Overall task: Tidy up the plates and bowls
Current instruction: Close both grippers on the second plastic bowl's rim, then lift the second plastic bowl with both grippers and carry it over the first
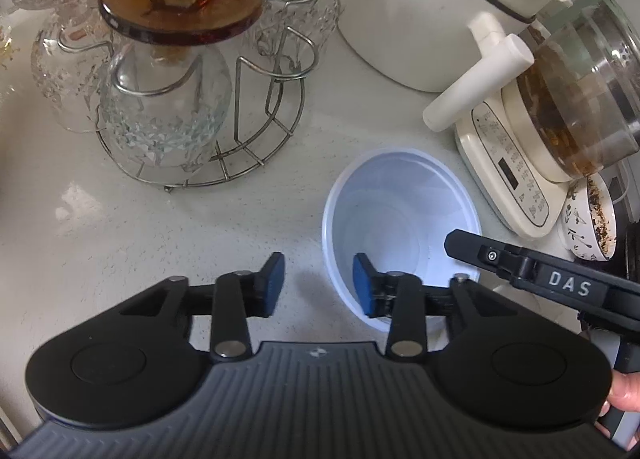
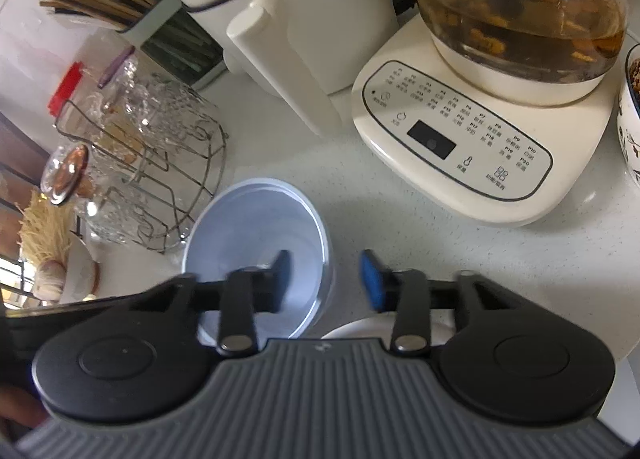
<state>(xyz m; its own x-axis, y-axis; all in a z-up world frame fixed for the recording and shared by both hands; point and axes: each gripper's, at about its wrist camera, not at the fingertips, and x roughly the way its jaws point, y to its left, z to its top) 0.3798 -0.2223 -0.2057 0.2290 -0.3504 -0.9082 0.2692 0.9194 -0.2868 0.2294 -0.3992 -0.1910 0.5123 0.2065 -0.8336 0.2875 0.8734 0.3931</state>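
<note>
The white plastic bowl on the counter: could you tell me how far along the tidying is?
Nothing looks put away yet. The white plastic bowl stands on the counter; both tools straddle its rim, left tool and right tool, neither clamped. A plate edge shows below; gripping and stacking remain.

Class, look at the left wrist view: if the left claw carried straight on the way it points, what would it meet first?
Most likely the near rim of the white plastic bowl. The left claw straddles that rim: one finger is over the bowl's inside, the other outside over the countertop. Depth is uncertain.
</note>
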